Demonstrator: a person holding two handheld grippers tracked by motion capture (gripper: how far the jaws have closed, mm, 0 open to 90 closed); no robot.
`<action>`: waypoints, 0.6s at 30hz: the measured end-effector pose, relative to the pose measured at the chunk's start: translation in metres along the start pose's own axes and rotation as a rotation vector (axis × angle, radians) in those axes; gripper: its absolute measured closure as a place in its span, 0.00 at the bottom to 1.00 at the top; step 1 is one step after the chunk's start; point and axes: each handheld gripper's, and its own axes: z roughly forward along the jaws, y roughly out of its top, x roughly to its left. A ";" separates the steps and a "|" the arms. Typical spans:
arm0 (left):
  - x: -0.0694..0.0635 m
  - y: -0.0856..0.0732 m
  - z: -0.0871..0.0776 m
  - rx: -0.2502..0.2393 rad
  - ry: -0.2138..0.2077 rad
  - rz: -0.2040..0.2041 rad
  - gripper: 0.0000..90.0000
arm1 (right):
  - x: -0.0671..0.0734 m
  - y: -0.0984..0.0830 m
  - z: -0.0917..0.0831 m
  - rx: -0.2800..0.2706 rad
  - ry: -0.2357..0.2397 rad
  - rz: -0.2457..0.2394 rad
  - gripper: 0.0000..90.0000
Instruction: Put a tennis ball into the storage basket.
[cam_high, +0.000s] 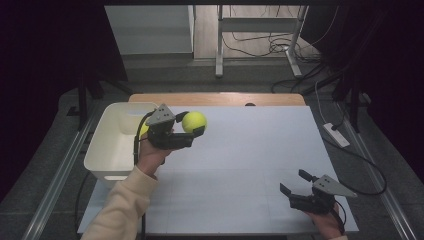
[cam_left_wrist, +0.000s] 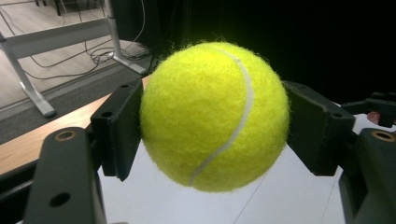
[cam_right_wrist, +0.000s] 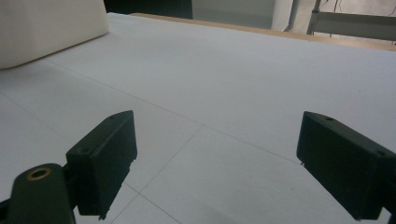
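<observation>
High view: left gripper (cam_high: 192, 127) clamped on a yellow tennis ball (cam_high: 194, 121), held above the white worktop (cam_high: 250, 150), just beside the white bin (cam_high: 107, 150). Right gripper (cam_high: 295, 182) near the worktop's right front, jaws apart.

Left gripper view: tennis ball (cam_left_wrist: 215, 116) pinched between both pads.

Right gripper view: jaws wide apart over bare worktop (cam_right_wrist: 224, 93).

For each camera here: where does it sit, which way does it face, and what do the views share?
High view: above the table's near edge, facing forward and down; both forearms, left tool holding the ball, right tool open.
Left gripper view: rides the left tool, facing the clamped ball.
Right gripper view: rides the right tool, facing across the table toward the bin.
Shared: ball, table, bin.
</observation>
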 end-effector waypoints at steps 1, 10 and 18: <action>0.001 0.000 -0.001 0.000 0.003 -0.003 0.30 | 0.000 0.000 0.000 0.000 0.000 0.000 0.14; 0.008 -0.002 -0.012 -0.006 0.032 -0.019 0.30 | 0.000 0.000 0.000 -0.003 -0.001 0.001 0.14; 0.014 -0.004 -0.022 -0.007 0.058 -0.027 0.30 | 0.000 0.000 0.000 -0.004 -0.002 0.002 0.14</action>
